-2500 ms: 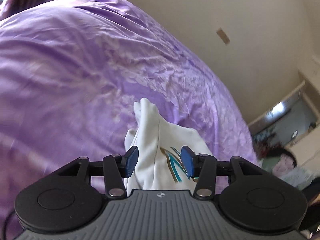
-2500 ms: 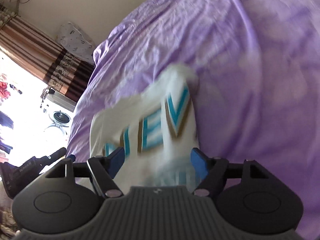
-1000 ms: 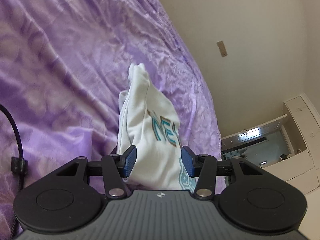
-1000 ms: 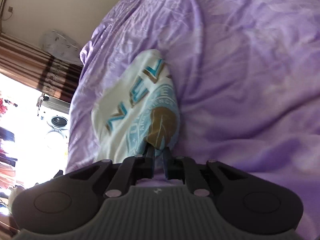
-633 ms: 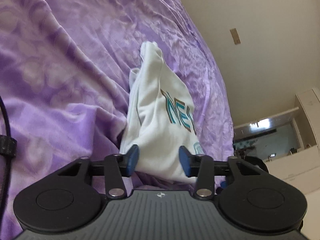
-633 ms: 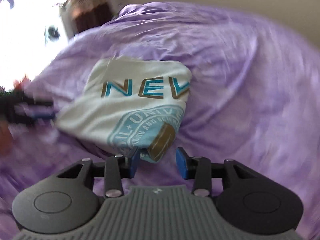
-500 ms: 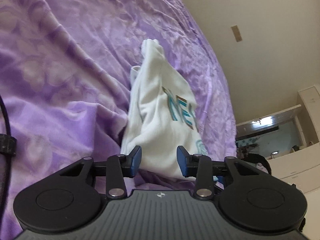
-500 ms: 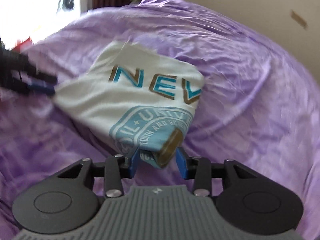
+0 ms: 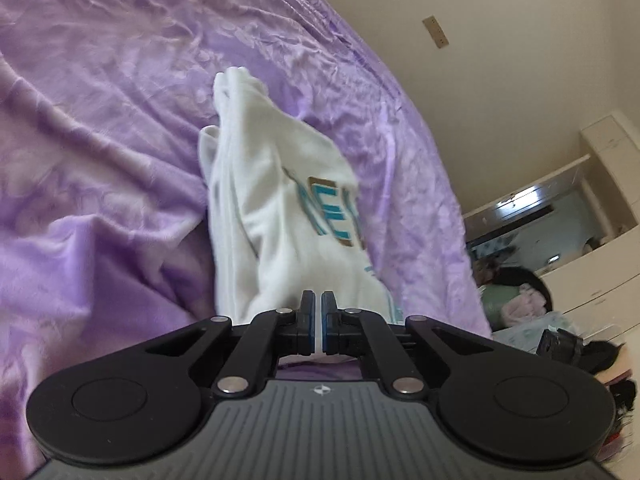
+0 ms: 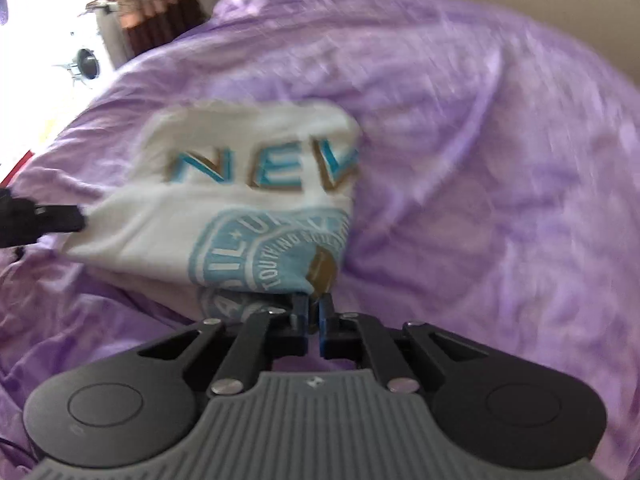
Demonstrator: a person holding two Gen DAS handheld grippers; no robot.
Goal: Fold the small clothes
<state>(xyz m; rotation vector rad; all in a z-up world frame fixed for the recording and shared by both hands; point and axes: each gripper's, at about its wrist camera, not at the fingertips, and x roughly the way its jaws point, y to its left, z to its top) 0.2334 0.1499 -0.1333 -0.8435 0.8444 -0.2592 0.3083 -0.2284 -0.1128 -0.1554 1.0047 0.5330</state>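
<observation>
White shirt (image 9: pixel 280 216) now pinched at two edges; both grippers' jaws just closed on it.

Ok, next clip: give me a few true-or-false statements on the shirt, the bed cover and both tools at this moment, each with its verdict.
1. The left tool is shut on an edge of the white T-shirt. True.
2. The right tool hangs open above the shirt. False: it is shut on the shirt's near corner, by the round light-blue print.
3. The shirt lies on a purple bed cover. True.
4. The shirt is spread out flat, sleeves showing. False: it is already folded into a compact bundle.
5. The shirt's lettering is red. False: it is teal with brown edging.
</observation>
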